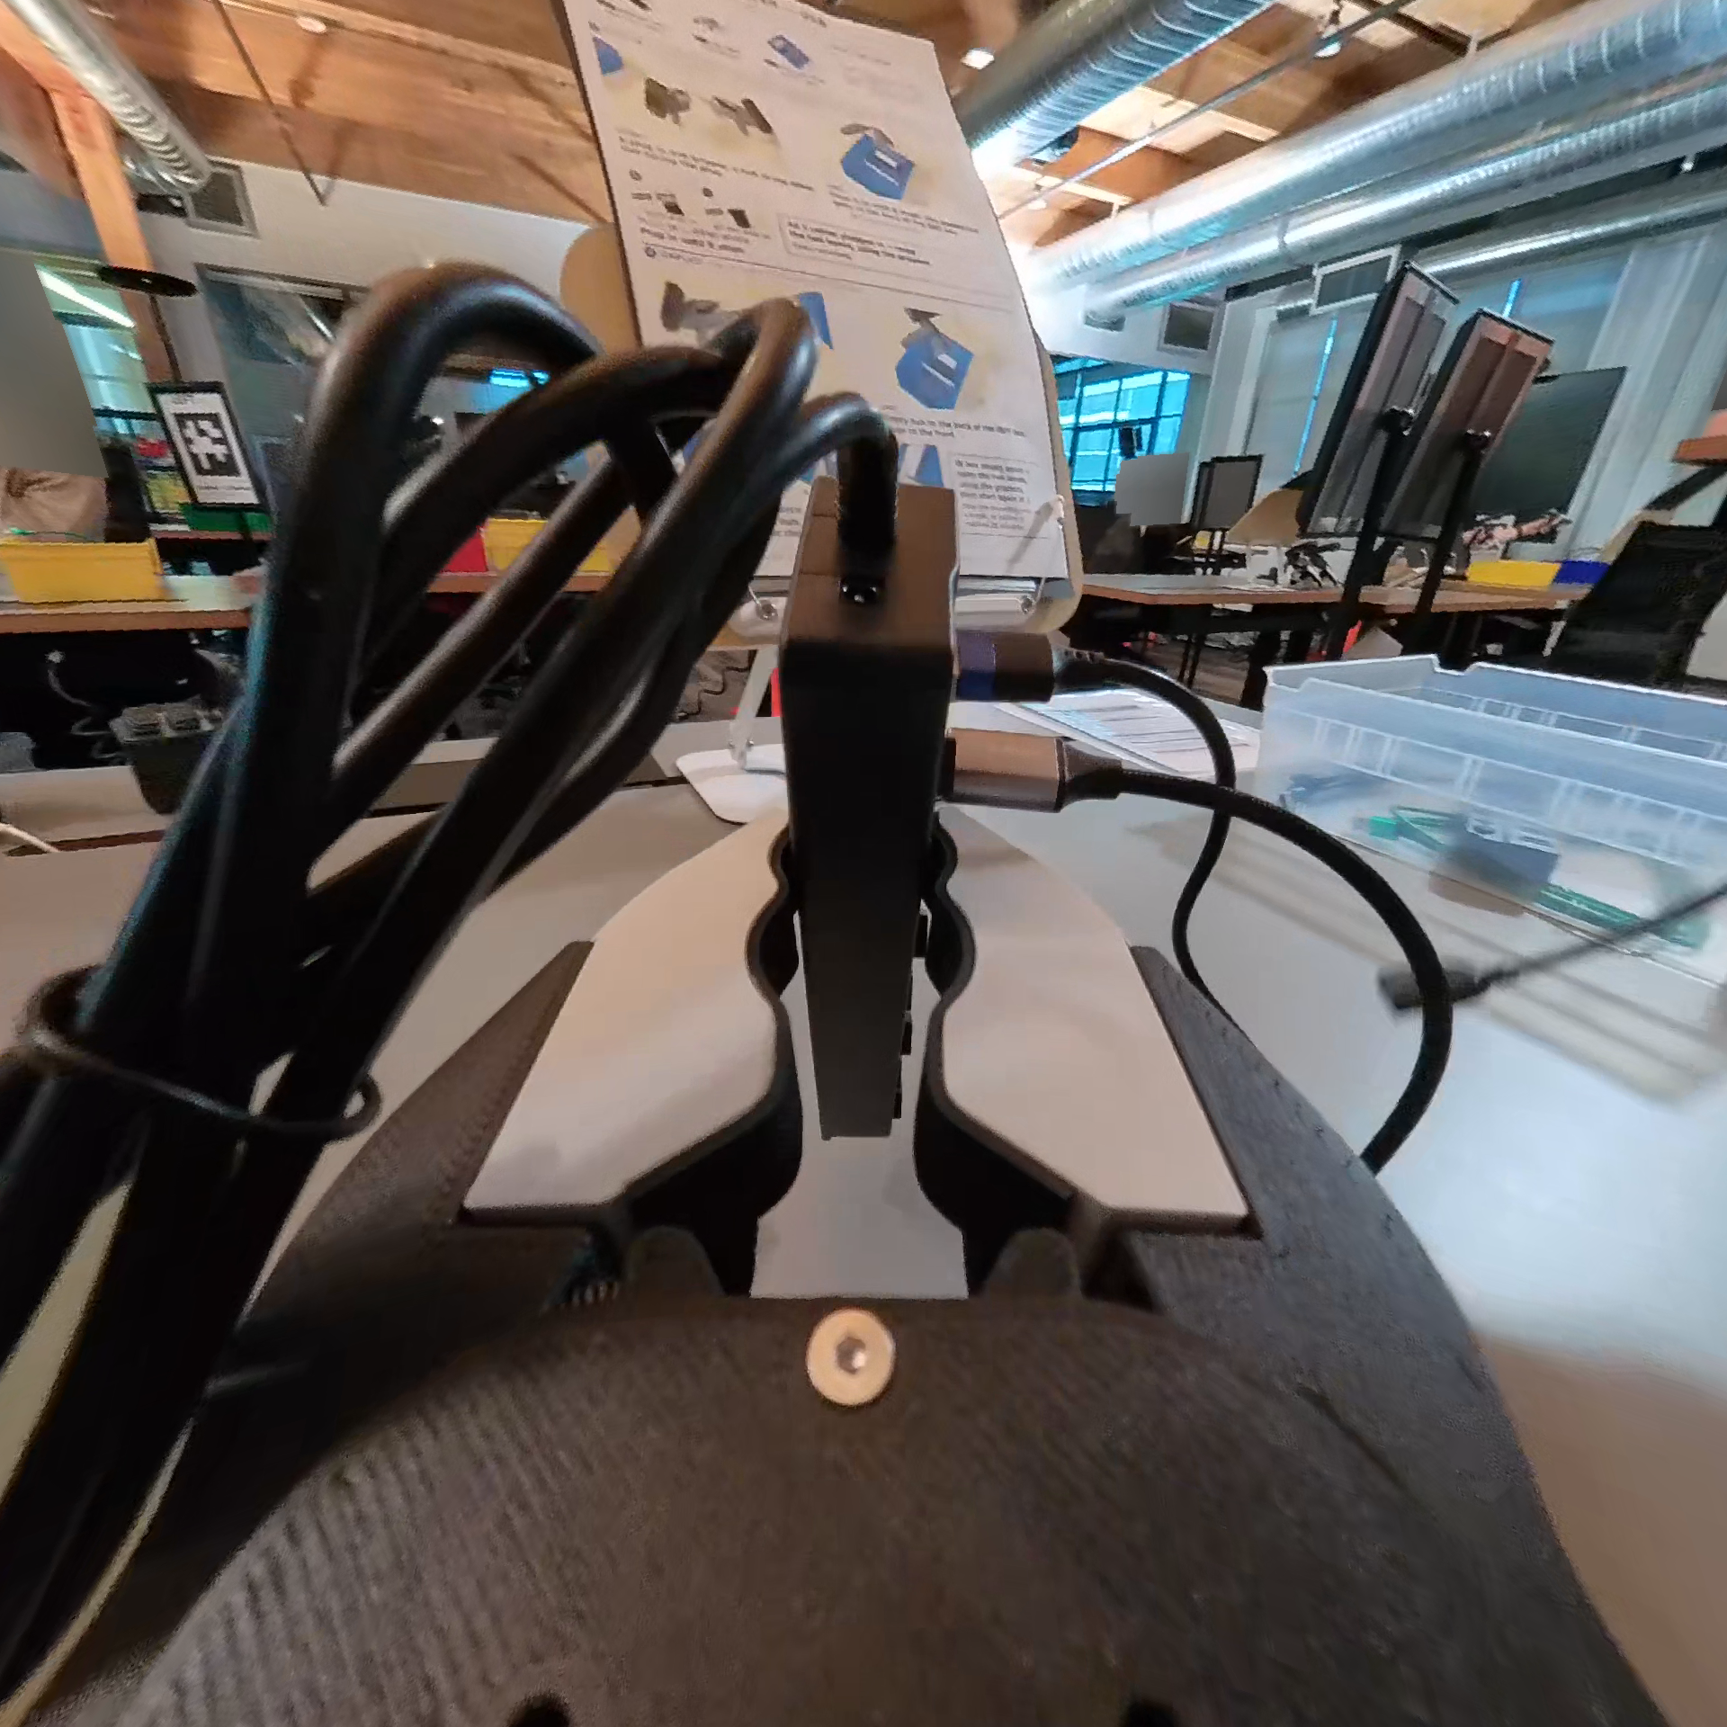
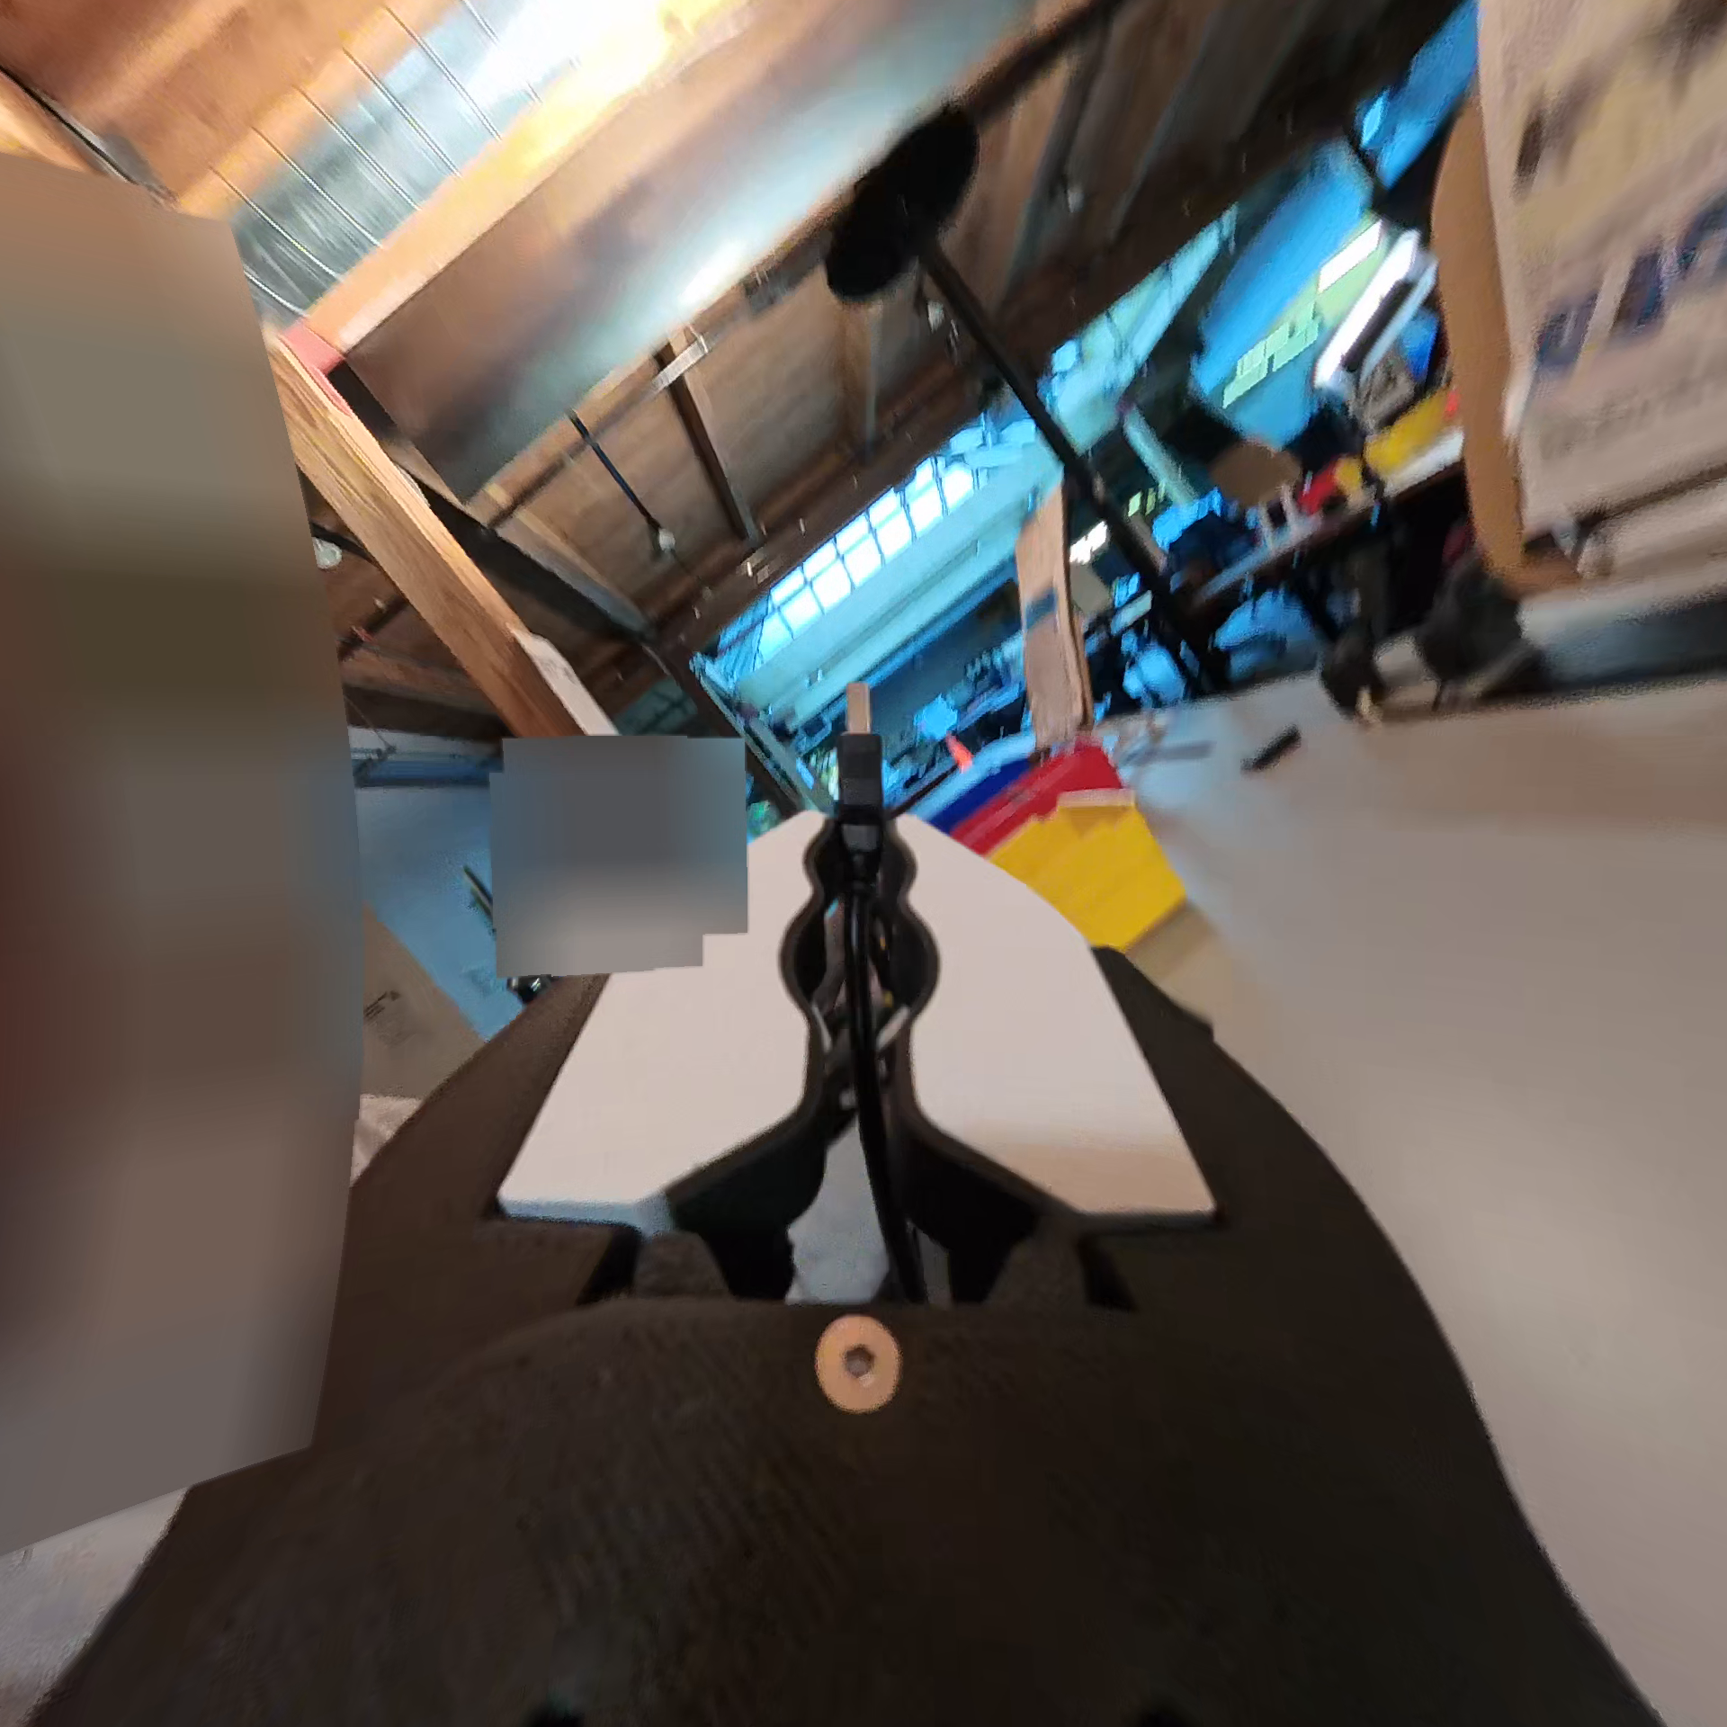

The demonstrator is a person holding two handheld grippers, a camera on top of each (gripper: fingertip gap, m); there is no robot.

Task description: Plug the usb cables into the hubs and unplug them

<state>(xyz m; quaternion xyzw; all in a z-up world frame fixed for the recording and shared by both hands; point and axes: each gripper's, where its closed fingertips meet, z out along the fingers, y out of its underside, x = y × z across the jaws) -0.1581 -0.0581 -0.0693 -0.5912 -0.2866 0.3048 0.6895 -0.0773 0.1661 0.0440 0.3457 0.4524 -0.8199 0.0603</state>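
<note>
My left gripper (image 1: 860,897) is shut on a black USB hub (image 1: 864,748), held upright above the table. The hub's own thick black cable (image 1: 561,561) leaves its top and loops to the left, bundled with a tie. Two USB plugs sit in the hub's right side: a black one with a blue band (image 1: 1005,665) and a grey braided one (image 1: 1014,774); their cables curl down onto the table. My right gripper (image 2: 855,832) is shut on a black USB cable (image 2: 869,1075); its plug (image 2: 858,748) with the metal tip points forward, tilted up away from the table.
A paper instruction sheet on a white stand (image 1: 813,234) stands behind the hub. A clear plastic bin (image 1: 1495,794) with small parts sits on the grey table (image 1: 1542,1215) to the right. A loose cable end (image 1: 1420,986) lies near it. Yellow and red bins (image 2: 1084,860) show in the right wrist view. Across from one pair of fingers to the other is roughly 25 cm.
</note>
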